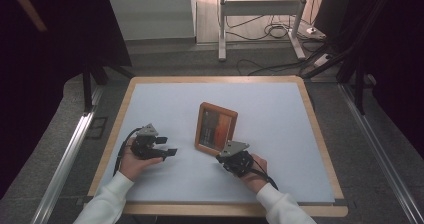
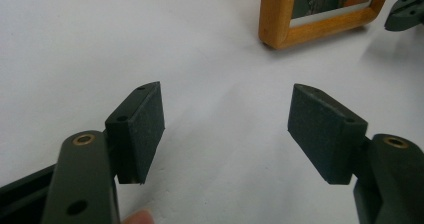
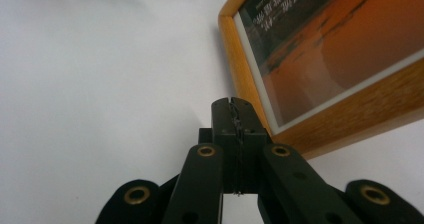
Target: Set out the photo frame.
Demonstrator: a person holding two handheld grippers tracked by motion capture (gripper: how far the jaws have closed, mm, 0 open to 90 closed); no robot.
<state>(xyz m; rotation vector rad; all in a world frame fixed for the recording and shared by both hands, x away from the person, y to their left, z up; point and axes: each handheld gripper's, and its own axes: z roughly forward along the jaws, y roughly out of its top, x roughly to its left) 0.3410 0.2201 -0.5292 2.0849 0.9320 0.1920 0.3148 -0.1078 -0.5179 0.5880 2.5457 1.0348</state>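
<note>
A: We log a white-topped table [image 1: 280, 114], wood-edged. Mid-table stands a wooden picture frame [image 1: 216, 129], sunset print inside.

B: We note the left gripper [image 1: 169, 146], jaws wide apart, left of it. The right gripper [image 1: 220, 157], jaws pressed together on nothing, sits by the frame's near corner.

A picture frame [image 1: 216, 129] is sitting near the middle of the table [image 1: 280, 109], leaning back a little. The left gripper [image 1: 167, 146] is hovering to the frame's left, apart from it, over bare tabletop. The right gripper [image 1: 223, 157] is sitting just before the frame's near right corner (whether it is touching cannot be told). In the left gripper view the frame [image 2: 320, 14] is lying ahead and to the right, and in the right gripper view its corner [image 3: 350, 109] is sitting just right of the tips.
</note>
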